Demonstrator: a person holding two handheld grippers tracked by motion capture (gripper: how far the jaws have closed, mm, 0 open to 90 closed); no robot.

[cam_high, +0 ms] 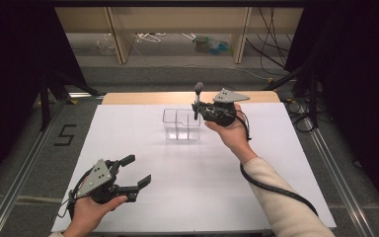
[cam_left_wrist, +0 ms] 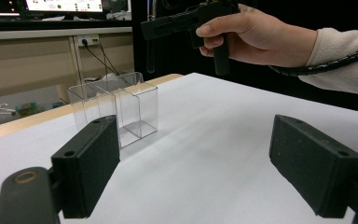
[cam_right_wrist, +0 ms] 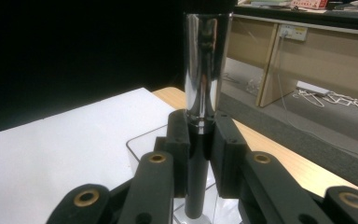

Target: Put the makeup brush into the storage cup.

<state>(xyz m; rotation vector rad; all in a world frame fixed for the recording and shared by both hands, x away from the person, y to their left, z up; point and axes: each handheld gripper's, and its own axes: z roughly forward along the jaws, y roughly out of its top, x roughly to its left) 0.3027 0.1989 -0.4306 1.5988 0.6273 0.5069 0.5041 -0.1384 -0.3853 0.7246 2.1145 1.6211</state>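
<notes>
A clear plastic box (cam_high: 177,129) with two compartments stands on the white sheet (cam_high: 192,187) at mid-table. My right gripper (cam_high: 196,107) hovers at the box's right rear, shut on a slim upright tool (cam_high: 198,91) with a shiny metal sleeve and a black shaft. In the right gripper view the jaws (cam_right_wrist: 199,128) clamp the black shaft just under the metal sleeve (cam_right_wrist: 204,65), and the box rim (cam_right_wrist: 140,144) lies below. The tool (cam_left_wrist: 151,53) hangs above the box (cam_left_wrist: 116,100). My left gripper (cam_high: 137,169) rests near the front left, open and holding nothing (cam_left_wrist: 209,158).
The wooden table edge (cam_high: 143,98) runs behind the white sheet. Shelving legs and loose cables stand on the floor beyond. Dark curtains close in both sides. A rail crosses the floor at the left.
</notes>
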